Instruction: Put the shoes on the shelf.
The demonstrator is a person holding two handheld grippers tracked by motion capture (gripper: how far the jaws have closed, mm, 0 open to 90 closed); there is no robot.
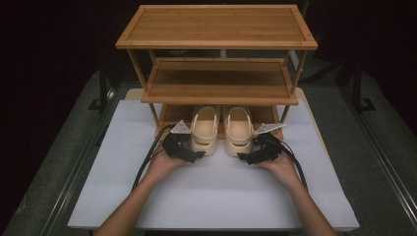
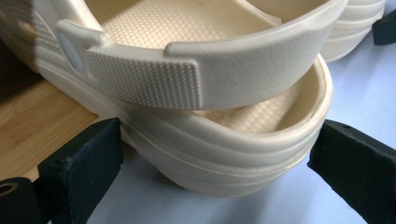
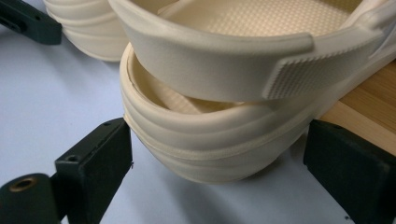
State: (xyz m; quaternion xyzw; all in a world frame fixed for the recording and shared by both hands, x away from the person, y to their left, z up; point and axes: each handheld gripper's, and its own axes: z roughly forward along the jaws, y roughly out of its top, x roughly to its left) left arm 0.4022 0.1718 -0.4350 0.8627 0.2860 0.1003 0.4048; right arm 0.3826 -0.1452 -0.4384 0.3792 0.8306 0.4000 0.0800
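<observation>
I have both cream rubber clogs (image 1: 221, 130) half on the bamboo rack's bottom shelf (image 1: 169, 114), with my left gripper (image 1: 189, 153) and right gripper (image 1: 250, 156) spread wide around their heels, gripping nothing yet.

A white table top (image 1: 216, 196) carried a bamboo shoe rack (image 1: 216, 27) — two cream clogs (image 1: 205, 129) sat half on its bottom shelf.

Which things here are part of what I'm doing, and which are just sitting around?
In the job:
- left clog, heel between the open jaws of the left gripper
- right clog, heel between the open jaws of the right gripper
- wooden shoe rack, whose bottom shelf the clogs' toes rest on

Just there:
- white mat
- grey floor
</observation>
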